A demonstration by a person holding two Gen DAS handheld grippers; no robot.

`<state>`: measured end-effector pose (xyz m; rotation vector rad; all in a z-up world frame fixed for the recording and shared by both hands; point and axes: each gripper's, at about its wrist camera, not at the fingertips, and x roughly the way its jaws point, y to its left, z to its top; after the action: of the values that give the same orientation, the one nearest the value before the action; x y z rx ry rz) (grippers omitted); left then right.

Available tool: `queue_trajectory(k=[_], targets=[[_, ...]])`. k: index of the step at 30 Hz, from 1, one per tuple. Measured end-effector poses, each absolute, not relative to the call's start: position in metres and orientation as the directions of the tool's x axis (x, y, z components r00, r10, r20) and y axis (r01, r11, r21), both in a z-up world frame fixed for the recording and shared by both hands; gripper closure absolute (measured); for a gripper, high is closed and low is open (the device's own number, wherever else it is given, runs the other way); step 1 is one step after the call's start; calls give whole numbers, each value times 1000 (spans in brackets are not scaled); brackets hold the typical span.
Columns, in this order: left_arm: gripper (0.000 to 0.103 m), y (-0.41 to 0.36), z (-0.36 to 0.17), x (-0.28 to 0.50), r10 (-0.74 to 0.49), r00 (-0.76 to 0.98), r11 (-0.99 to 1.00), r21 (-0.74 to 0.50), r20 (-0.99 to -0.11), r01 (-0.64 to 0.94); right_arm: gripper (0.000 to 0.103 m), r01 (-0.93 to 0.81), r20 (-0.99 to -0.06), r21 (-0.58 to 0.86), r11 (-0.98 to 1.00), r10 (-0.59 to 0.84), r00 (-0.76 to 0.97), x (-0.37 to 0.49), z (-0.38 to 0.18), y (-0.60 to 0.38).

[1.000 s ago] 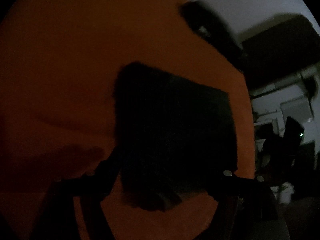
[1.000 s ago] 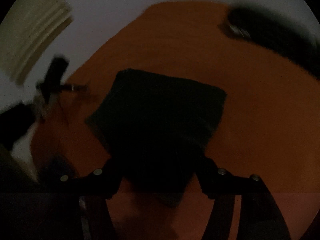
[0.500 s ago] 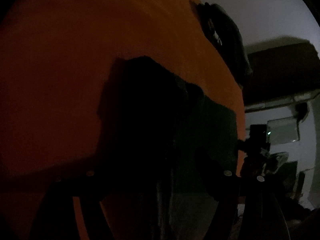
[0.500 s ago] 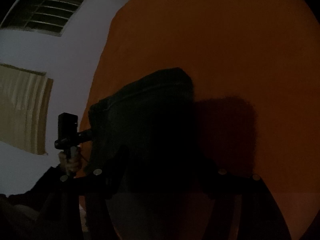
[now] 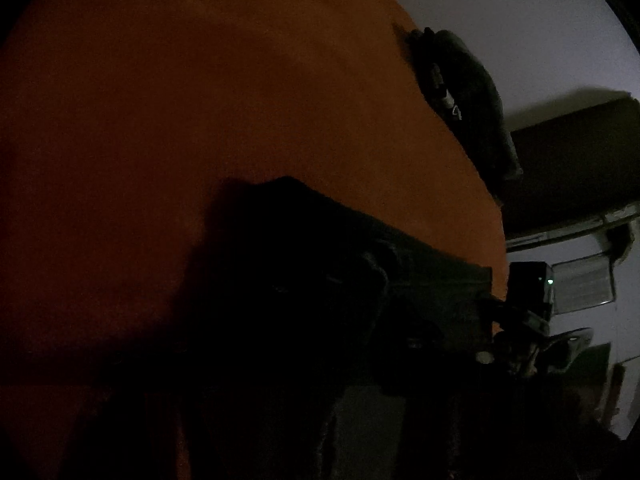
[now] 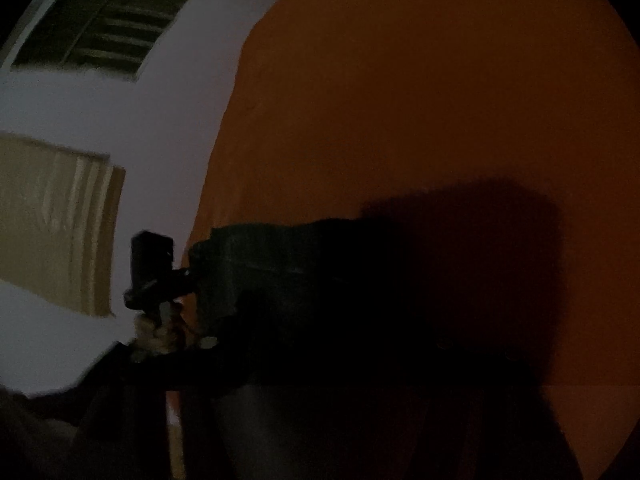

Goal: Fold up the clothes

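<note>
Two grippers, one dark garment [image 5: 420, 280] on orange bed [image 5: 200, 120]
Jaws just narrowed over its near edge; grip lost in darkness; bare orange beyond

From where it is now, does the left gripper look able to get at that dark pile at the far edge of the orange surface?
Probably not without moving: the far dark pile lies well beyond the folded dark garment the left gripper sits at. Bare orange surface between them blocks nothing.
</note>
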<state>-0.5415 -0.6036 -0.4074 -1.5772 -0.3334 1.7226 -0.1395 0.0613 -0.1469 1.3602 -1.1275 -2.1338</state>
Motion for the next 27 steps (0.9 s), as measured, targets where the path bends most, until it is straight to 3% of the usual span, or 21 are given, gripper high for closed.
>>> queue_trajectory(k=[2,5,11,13,15,17,19,23,27], targets=[[78,-612,-398,-541,690,40,-663,-654,-722,-364,74,-87,-582,775,-626,-655,-482,-133,-138,61],[81,-609,-366,-543,729,27,-614,-671,-684,-415,82,-27,-589,744,-667,-637,-498,-123,-110,61],[81,-628,-252,-549,854,-59,-443,-662,-517,-604,83,133,-515,644,-753,-556,-652,-109,-4,76],[80,-638,-216,-545,888,-76,-373,-612,-454,-697,84,212,-489,529,-822,-499,-715,-96,41,76],[78,-650,-197,-532,901,-82,-323,-532,-426,-783,84,275,-493,326,-904,-411,-766,-79,75,61],[75,-668,-202,-517,890,-92,-316,-460,-446,-830,84,312,-507,110,-944,-323,-799,-60,92,39],[74,-686,-237,-498,844,-60,-332,-433,-532,-838,84,346,-544,-53,-937,-264,-796,-35,78,24],[75,-711,-312,-449,714,45,-338,-401,-699,-851,84,438,-657,-277,-855,-164,-736,28,5,-12],[75,-757,-363,-378,556,-14,-295,-182,-831,-938,84,543,-703,-490,-682,-60,-709,112,-72,-45]])
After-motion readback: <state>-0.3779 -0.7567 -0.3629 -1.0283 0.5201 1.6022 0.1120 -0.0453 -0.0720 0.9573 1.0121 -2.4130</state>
